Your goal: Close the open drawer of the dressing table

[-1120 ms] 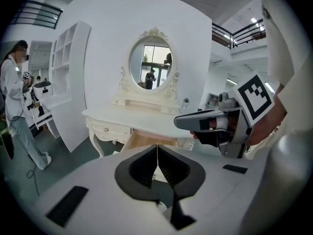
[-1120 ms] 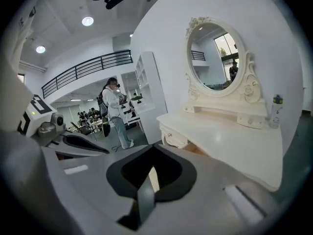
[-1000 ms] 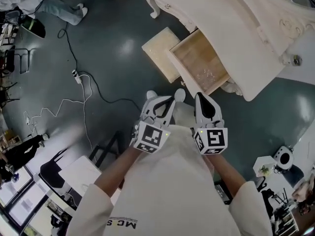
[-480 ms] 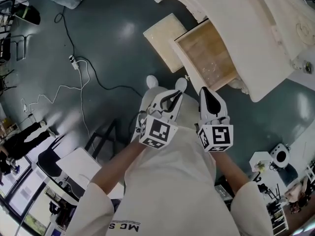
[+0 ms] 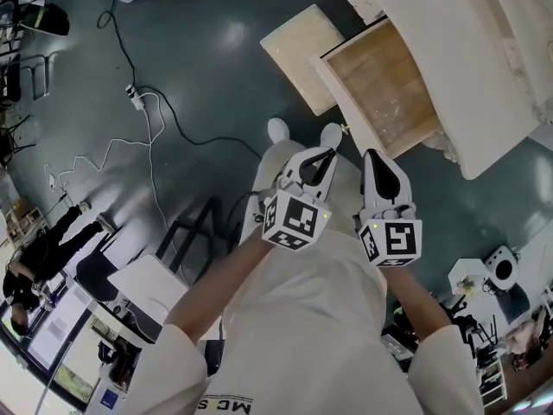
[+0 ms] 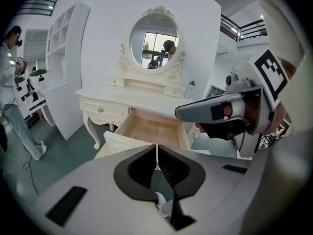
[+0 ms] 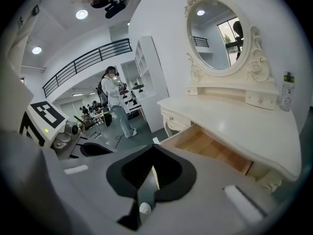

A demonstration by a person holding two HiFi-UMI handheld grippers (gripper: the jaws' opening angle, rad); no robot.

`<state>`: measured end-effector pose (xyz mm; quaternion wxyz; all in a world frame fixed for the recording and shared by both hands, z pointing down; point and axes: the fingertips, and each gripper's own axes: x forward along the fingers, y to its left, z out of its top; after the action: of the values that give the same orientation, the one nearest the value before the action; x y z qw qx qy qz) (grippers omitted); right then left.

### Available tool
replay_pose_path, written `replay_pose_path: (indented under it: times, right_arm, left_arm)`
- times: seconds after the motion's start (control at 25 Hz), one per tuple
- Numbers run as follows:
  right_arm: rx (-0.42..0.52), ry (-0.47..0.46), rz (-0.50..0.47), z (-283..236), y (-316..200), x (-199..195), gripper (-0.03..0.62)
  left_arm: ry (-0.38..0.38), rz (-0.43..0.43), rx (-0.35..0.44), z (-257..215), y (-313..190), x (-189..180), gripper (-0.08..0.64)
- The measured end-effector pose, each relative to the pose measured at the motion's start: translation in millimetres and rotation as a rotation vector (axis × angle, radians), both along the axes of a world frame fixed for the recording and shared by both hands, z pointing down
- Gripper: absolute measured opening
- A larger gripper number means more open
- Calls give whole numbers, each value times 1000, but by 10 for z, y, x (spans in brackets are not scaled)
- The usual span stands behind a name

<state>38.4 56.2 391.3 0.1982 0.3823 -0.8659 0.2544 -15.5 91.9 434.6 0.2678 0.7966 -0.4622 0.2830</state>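
1. Left gripper (image 6: 156, 155): fingers (image 6: 98, 185) are pressed together, with nothing between them.
2. Right gripper (image 7: 152, 173): fingers (image 7: 205, 199) are closed to a thin seam and hold nothing.
3. The two grippers are side by side, their tips clear of the furniture.
4. Drawer (image 5: 380, 89): stands open just ahead of both sets of fingertips, with its wooden bottom exposed.
5. Dressing desk (image 5: 449, 33): white, beyond the drawer. It carries an oval mirror (image 6: 154, 40) at the far edge.

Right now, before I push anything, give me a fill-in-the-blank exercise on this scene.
The dressing table has its drawer standing ___.
The left gripper and the right gripper both have their jaws ___.
On the tabletop stands an oval ___.
Missing words: open; shut; mirror.
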Motion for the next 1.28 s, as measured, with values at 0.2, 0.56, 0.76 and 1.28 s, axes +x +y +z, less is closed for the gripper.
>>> replay_pose_path:
  times: [0.2,0.56,0.76,1.28]
  right_arm:
    - [-13,10,-18,174,51,12,0]
    - [-35,16,-13,404,83,54,0]
    - [-39,15,-17,524,101,66,0]
    - [-53,16,16,761,68,149,0]
  left_arm:
    - [-19,24,-15,265,-4,42,11]
    - [-47,40,-34,691,-10,82,11]
    - [-58,53,-42,879,1,124,11]
    - [-76,84,-89,1349,-27,235,11]
